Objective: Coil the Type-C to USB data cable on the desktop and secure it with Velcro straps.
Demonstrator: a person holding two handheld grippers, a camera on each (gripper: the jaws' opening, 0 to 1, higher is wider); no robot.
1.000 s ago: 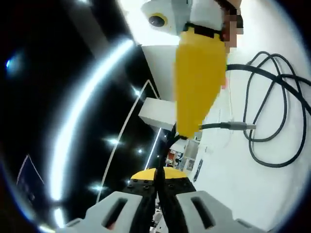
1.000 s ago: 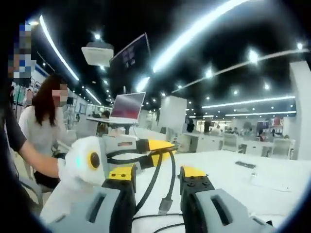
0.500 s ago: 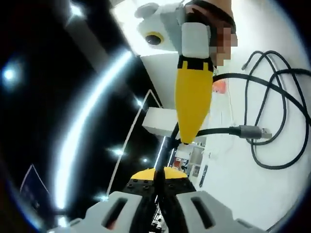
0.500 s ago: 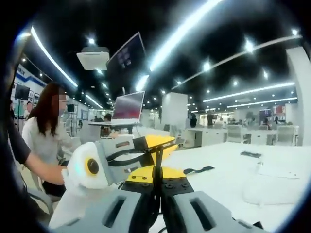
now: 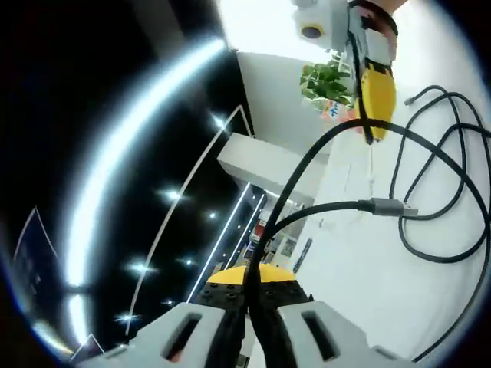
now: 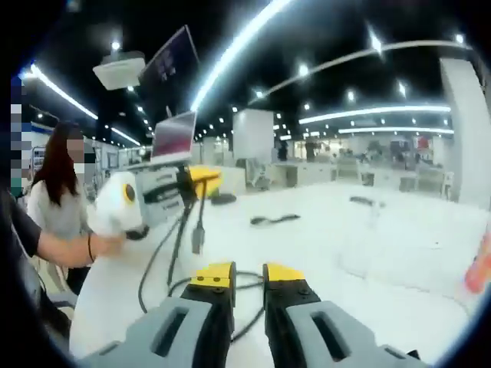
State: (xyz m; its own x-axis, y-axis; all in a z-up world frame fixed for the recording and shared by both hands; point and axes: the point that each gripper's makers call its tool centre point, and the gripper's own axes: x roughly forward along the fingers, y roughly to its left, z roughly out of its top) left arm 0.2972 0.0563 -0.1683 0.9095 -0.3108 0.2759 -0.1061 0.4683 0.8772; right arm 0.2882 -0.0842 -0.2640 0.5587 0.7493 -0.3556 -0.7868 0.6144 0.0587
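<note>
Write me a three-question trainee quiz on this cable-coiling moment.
1. True or false: the left tongs are clamped on the black cable.
2. In the right gripper view, the connector is: A) hanging in the air below the left tongs, B) lying flat on the table, C) plugged into the laptop.
3. Name the white surface under the cable's loose loops.
Key: 1 true; 2 A; 3 the desktop.
</note>
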